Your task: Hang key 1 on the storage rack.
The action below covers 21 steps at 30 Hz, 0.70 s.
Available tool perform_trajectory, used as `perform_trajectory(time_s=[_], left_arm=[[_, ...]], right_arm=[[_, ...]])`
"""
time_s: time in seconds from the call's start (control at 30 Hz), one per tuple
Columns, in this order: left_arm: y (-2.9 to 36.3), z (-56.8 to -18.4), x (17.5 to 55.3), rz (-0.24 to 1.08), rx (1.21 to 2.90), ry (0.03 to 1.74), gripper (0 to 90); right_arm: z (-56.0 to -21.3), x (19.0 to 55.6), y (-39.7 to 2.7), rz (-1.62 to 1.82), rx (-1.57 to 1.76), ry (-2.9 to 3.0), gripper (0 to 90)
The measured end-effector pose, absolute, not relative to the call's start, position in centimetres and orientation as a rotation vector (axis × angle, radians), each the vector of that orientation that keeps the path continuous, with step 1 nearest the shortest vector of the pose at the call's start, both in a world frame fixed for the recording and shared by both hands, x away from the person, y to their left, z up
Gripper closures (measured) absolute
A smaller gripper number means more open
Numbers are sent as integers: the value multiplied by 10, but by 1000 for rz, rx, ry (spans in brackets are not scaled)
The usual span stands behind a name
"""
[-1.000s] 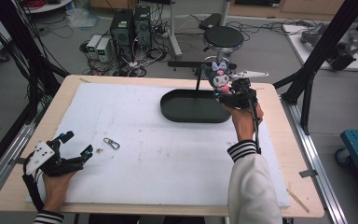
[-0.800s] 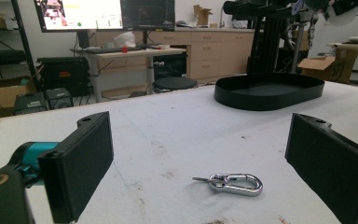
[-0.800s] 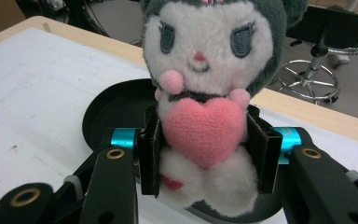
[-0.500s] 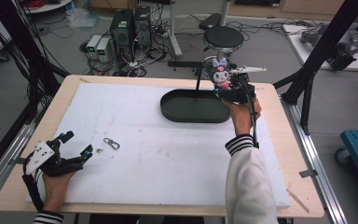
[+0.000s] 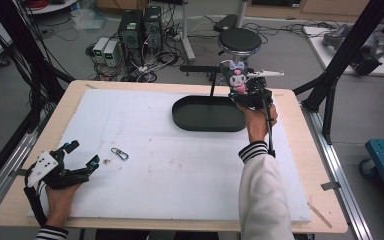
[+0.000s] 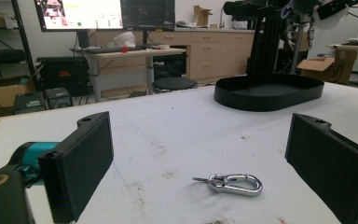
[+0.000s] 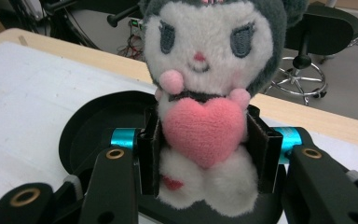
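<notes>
Barely anything is shifting since the earlier frames: my right gripper (image 5: pixel 245 89) with the plush toy (image 5: pixel 237 80) is creeping slightly toward the far right end of the black tray (image 5: pixel 200 120), while my left gripper (image 5: pixel 75 162) is staying parked at the near left corner of the white table mat (image 5: pixel 180 170).

Right claw: I'm clamping the plush toy (image 7: pixel 205 116) by its waist, jaws narrow and pressed into both sides of the body just behind the pink heart. It's standing upright in the grip, head up, face turned back at the gripper camera, long axis roughly vertical. In the right gripper view the black tray (image 7: pixel 88 126) is lying directly under and behind the toy, so I'm judging the toy is hanging above the tray's right end, not resting on it yet (contact can't be confirmed from these angles).

Left claw: jaws are standing wide apart and holding nothing, hovering low over the mat. A small metal carabiner clip (image 6: pixel 230 183) is lying flat just ahead of it, between the two jaws' lines, long axis running across the gripper's view. In the high view the clip (image 5: pixel 119 153) is sitting just beyond the left gripper and well apart from the tray.

Key relation I'm reading: toy over tray, straight down is the way in; the right hand is the one doing it.
</notes>
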<state>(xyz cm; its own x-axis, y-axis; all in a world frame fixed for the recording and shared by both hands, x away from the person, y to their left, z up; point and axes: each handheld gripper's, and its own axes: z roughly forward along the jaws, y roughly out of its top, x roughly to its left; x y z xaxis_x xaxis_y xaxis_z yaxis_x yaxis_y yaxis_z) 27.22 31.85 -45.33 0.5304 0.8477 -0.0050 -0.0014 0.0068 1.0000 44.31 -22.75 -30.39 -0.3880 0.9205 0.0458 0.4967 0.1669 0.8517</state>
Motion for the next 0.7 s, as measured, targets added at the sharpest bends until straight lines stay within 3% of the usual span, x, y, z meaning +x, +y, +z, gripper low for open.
perform_trajectory(time_s=[0.7], left_arm=[[318, -454, 271, 791, 1416, 783, 81]], right_arm=[[-320, 446, -242, 1182, 1445, 1923, 550]])
